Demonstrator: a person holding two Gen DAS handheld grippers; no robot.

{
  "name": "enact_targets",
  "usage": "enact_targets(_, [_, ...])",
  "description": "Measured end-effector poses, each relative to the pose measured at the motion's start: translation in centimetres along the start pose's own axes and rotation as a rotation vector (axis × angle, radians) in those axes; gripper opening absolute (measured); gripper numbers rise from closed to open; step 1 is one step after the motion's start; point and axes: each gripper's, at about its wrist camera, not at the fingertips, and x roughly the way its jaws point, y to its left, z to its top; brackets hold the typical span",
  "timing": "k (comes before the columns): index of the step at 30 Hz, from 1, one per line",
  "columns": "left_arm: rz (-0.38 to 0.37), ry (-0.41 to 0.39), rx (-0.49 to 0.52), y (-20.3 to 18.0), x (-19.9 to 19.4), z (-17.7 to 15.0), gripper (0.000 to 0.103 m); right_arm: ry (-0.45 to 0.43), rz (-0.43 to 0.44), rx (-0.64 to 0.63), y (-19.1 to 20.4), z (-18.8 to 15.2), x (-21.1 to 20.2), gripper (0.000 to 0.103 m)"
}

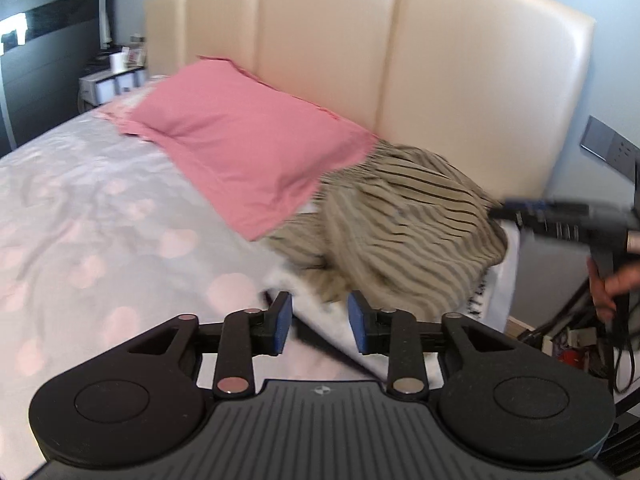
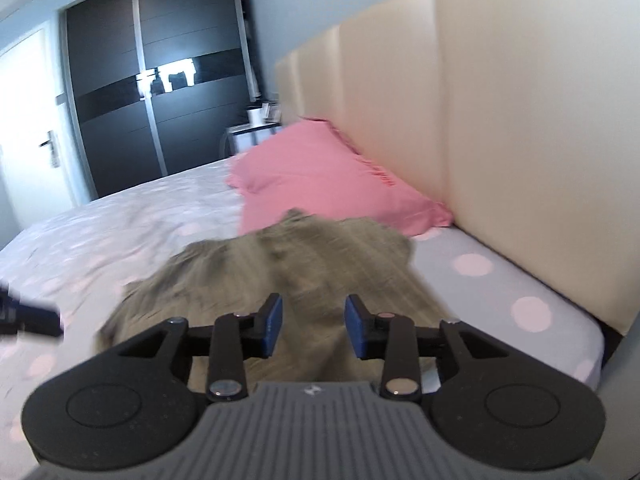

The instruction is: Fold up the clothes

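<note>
With both the left gripper (image 1: 319, 322) and right gripper (image 2: 313, 326) part-open and empty, the striped garment (image 1: 400, 232) lies rumpled at centre frame below the pink pillow (image 1: 244, 144) (a hasty pinch may snag the bedsheet (image 1: 80, 208)).

Bedroom setup: tall cream padded headboard (image 1: 328, 52), pale blue walls (image 2: 264, 20), dark sliding wardrobe (image 2: 156, 80), white door (image 2: 28, 120), and a cluttered nightstand (image 1: 112, 80) in the corner.

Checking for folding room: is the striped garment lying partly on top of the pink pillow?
No. In the left wrist view the pillow overlaps the striped garment, its corner lying over the cloth.
</note>
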Motion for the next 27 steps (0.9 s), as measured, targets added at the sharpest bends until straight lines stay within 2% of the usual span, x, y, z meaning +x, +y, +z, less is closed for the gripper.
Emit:
enact_targets(4, [0.067, -0.027, -0.027, 2.8, -3.7, -1.1, 0.040, 0.097, -0.034, 0.013, 1.4, -1.9, 1.3, 0.044])
enact_targets(6, [0.100, -0.038, -0.033, 3.9, -5.4, -1.7, 0.040, 0.113, -0.049, 0.034, 1.7, -2.1, 1.3, 0.044])
enact_targets(11, [0.175, -0.039, -0.075, 6.5, -9.8, -3.6, 0.042, 0.072, -0.057, 0.023, 3.9, -0.6, -1.7, 0.047])
enact_targets(14, [0.219, -0.065, -0.103, 7.9, -12.8, -4.7, 0.049, 0.017, -0.030, -0.015, 6.1, 1.5, -4.2, 0.058])
enact_targets(21, [0.287, -0.119, -0.177, 10.7, -19.6, -7.4, 0.055, -0.116, 0.075, -0.133, 15.0, 8.9, -8.7, 0.059])
enact_targets(24, [0.326, -0.143, -0.195, 11.7, -22.0, -8.8, 0.056, -0.128, 0.148, -0.150, 20.0, 11.3, -10.1, 0.059])
enact_targets(27, [0.355, -0.159, -0.218, 12.5, -23.9, -10.4, 0.060, -0.117, 0.225, -0.163, 25.1, 11.9, -11.2, 0.061])
